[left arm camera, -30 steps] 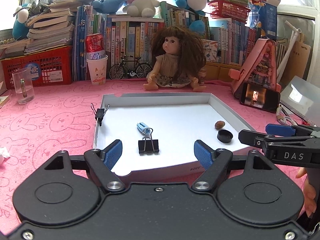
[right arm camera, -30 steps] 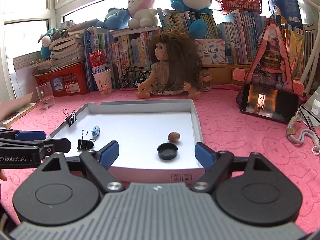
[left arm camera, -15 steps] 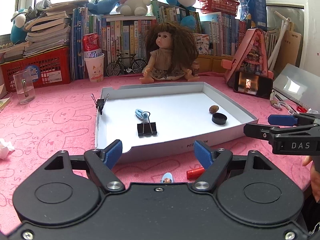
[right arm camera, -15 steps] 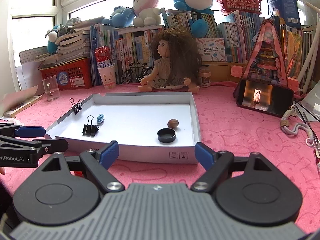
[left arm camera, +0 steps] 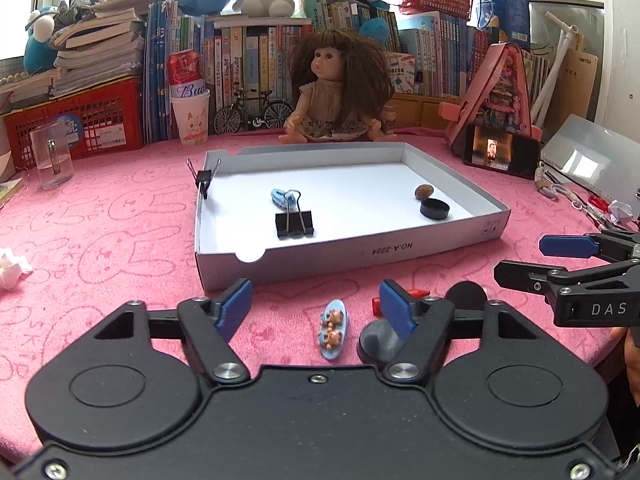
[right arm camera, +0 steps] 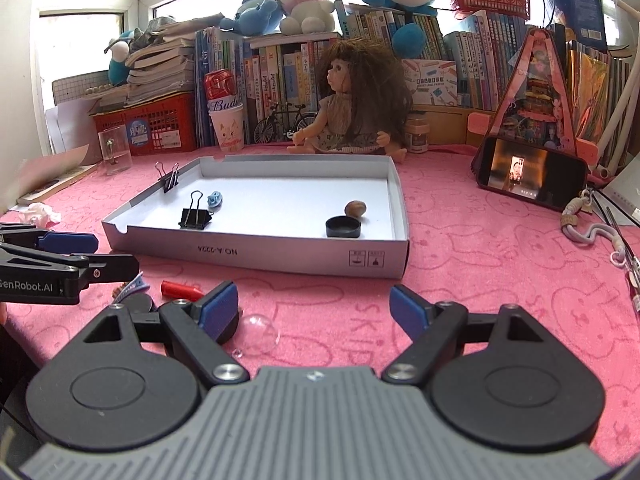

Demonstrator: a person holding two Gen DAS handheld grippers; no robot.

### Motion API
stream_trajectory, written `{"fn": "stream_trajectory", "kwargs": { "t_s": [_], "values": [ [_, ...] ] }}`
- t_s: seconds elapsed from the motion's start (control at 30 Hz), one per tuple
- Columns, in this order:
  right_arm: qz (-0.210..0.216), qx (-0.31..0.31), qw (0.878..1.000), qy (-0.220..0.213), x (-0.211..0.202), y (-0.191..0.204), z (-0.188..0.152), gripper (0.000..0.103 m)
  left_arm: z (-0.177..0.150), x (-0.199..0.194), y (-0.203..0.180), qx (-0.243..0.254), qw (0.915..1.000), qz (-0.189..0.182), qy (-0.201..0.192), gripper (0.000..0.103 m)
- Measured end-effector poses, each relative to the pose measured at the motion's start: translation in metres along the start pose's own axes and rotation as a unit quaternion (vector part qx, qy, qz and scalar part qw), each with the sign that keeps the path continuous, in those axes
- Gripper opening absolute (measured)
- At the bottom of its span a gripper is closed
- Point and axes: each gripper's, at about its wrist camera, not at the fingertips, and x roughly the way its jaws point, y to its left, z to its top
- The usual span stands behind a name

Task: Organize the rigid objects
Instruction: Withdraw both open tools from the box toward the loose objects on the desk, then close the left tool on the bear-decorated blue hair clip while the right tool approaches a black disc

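Observation:
A shallow white box [left arm camera: 348, 258] [right arm camera: 280, 256] lies on the pink cloth. It holds a black binder clip [left arm camera: 295, 222] [right arm camera: 195, 216], a blue hair clip [left arm camera: 282, 198], a brown nut [left arm camera: 423, 191] and a black cap [left arm camera: 434, 209]. Another binder clip [left arm camera: 205, 178] grips its left wall. Short of the box, my left gripper [left arm camera: 316, 306] hovers with its jaws closing over a blue bear hair clip [left arm camera: 333, 328], not touching it. A red stick [left arm camera: 416, 294] [right arm camera: 180, 290] and dark round pieces [left arm camera: 378, 344] lie by its right finger. My right gripper [right arm camera: 314, 308] is open and empty beside a clear ball [right arm camera: 260, 332].
A doll [left arm camera: 340, 92], a paper cup [left arm camera: 191, 118], a red basket [left arm camera: 80, 120] and books line the back. A glass [left arm camera: 52, 156] and crumpled tissue [left arm camera: 10, 272] lie left. A phone [right arm camera: 528, 174], cords and pens [right arm camera: 624, 256] sit right.
Both grippers have drawn back from the box toward the near table edge and sunk. The small items in front of the box have come into view. The left jaws stand narrower.

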Motion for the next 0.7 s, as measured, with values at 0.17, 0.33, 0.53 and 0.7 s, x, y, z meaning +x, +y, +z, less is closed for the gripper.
{"fn": "stream_trajectory", "kwargs": {
  "t_s": [0.17,0.33,0.53,0.7],
  "values": [
    [0.005,0.000,1.000,0.003,-0.002,0.001,-0.005,0.090,-0.006,-0.001,0.002,-0.006,0.9999,-0.005,0.009,0.049],
    [0.015,-0.007,1.000,0.005,-0.001,0.006,-0.006,0.090,-0.007,0.001,0.002,-0.008,0.9998,-0.005,0.016,0.036],
    [0.025,-0.041,0.999,0.012,0.004,0.022,-0.009,0.090,-0.009,0.004,0.003,-0.008,0.9998,0.005,0.019,0.032],
    [0.032,-0.062,0.997,0.016,0.007,0.030,-0.011,0.090,-0.010,0.003,0.003,0.001,0.9998,0.015,0.011,0.032]
  ]
}}
